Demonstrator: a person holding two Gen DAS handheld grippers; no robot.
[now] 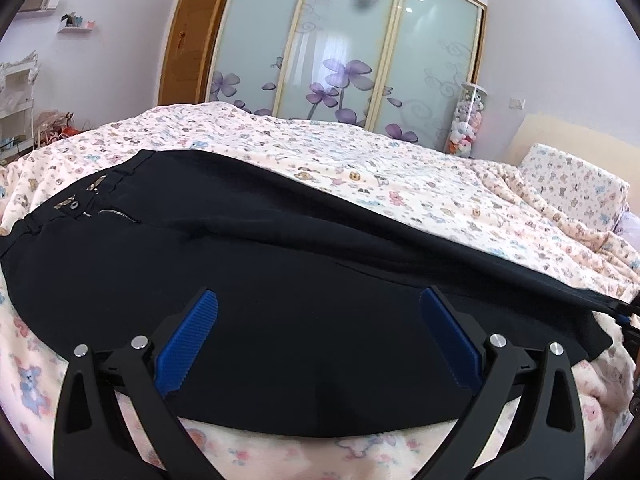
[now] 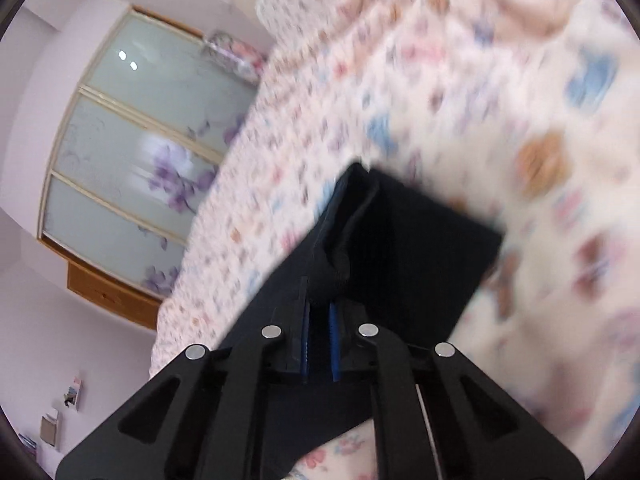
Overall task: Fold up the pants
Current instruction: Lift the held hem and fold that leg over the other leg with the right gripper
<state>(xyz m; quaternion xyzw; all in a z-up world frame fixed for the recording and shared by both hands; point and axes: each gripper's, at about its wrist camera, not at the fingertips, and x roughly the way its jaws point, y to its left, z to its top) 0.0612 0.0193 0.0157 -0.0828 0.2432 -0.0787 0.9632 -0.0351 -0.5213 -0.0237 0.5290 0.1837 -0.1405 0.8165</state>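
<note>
Black pants (image 1: 260, 280) lie on the bed with the waistband and zipper at the left and the legs running to the right. My left gripper (image 1: 318, 300) is open and empty, its blue pads spread wide just above the seat of the pants. My right gripper (image 2: 319, 312) is shut on the hem end of a pant leg (image 2: 400, 248) and holds it lifted above the bedcover. In the left wrist view the right gripper (image 1: 628, 312) shows at the far right edge, pinching the raised leg end.
The bed has a pink bedcover (image 1: 360, 152) printed with bears. A pillow (image 1: 572, 184) lies at the right. A wardrobe with frosted flowered sliding doors (image 1: 340, 48) stands behind the bed, with a jar of plush toys (image 1: 468, 120) beside it.
</note>
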